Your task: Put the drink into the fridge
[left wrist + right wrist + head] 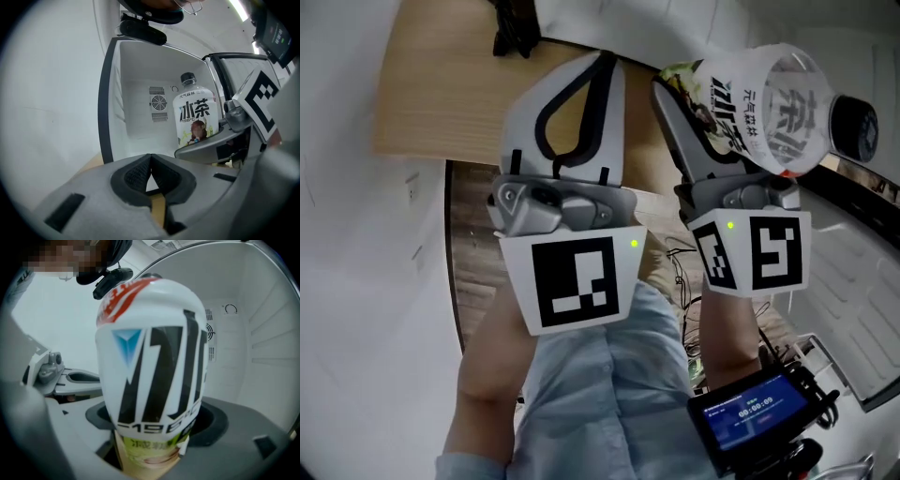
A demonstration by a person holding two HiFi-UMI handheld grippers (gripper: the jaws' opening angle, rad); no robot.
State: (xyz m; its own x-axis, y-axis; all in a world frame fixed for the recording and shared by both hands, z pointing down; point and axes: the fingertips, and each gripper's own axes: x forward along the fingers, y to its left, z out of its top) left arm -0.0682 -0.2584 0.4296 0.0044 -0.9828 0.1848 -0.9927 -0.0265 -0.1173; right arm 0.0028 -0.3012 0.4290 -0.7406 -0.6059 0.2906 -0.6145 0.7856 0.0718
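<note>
The drink, a clear bottle [769, 103] with a white label in bold black print and a black cap, is held in my right gripper [712, 89], which is shut on its lower body. The bottle [154, 362] fills the right gripper view, squeezed low down by the right gripper [154, 437]. From the left gripper view the bottle [197, 119] stands upright in front of the open white fridge [140, 108]. My left gripper [607, 58] is beside it on the left, shut, its tips meeting with nothing between them [150, 161].
The fridge's white inside [262, 333] has a round fan vent [158, 103] on its back wall and ribbed side walls. A wooden tabletop [441, 94] lies beyond the grippers. A small device with a blue screen [750, 412] hangs at the person's right forearm.
</note>
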